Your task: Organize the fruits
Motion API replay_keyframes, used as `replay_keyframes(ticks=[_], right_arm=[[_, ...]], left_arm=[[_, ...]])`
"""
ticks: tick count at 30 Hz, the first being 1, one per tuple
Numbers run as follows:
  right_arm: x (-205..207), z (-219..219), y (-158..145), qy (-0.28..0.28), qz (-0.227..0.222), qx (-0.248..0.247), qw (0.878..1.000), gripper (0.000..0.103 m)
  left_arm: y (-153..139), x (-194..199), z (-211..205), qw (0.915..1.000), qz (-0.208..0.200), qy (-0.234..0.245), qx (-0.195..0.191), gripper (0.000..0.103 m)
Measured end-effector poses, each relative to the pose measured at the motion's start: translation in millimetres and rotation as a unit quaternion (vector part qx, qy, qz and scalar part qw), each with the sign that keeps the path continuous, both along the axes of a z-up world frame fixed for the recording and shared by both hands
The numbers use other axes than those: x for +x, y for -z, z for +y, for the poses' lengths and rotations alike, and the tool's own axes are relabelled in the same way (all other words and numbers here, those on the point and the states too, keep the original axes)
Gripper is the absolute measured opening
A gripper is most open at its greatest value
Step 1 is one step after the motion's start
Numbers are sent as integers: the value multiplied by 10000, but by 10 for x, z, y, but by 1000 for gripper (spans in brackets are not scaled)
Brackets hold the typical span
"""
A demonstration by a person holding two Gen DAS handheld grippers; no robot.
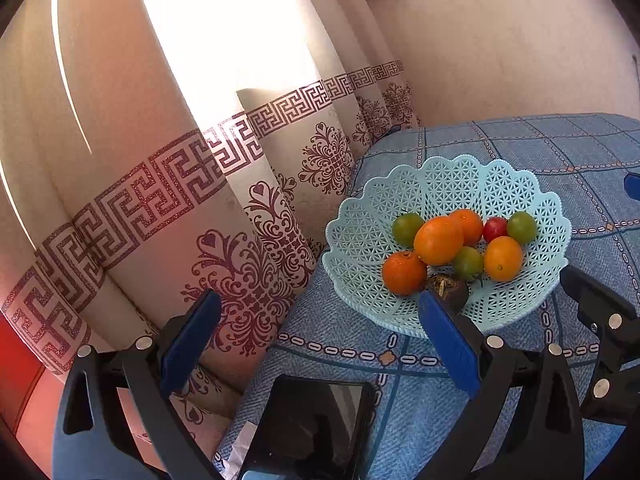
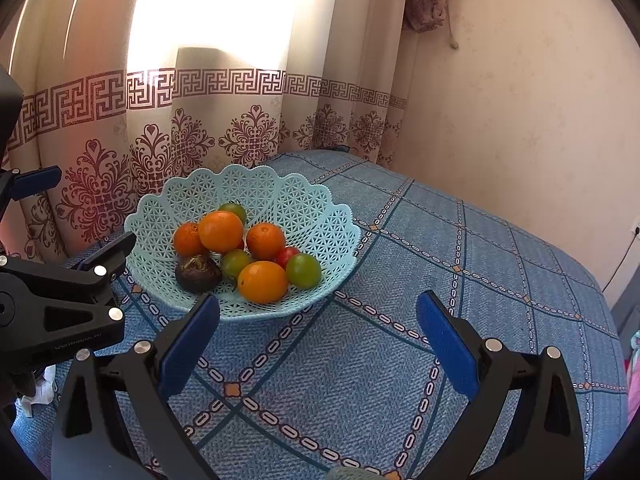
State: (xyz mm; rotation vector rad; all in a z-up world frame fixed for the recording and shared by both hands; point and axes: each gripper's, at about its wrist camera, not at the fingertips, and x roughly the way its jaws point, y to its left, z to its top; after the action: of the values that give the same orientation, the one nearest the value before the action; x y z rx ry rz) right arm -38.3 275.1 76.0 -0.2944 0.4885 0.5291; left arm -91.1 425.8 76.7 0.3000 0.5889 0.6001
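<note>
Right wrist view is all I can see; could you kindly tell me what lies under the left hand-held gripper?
Observer: A dark, glossy-screened device lies on the tablecloth just below the left hand-held gripper.
Operator: Thank you. Is it lined up with the basket?
Observer: Only partly; its right finger overlaps the basket rim beside the dark fruit.
Operator: And what is beyond the curtain on that side?
Observer: A red surface shows at the far left edge, past the curtain.
</note>
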Motion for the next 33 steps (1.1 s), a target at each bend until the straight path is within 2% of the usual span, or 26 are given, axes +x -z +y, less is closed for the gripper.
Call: replay_keyframes(ticks=[33], right_arm=[[-20, 30, 22, 29, -133, -175, 9998, 98]], left_arm=[[15, 27, 28, 9999, 67, -1, 90, 100]])
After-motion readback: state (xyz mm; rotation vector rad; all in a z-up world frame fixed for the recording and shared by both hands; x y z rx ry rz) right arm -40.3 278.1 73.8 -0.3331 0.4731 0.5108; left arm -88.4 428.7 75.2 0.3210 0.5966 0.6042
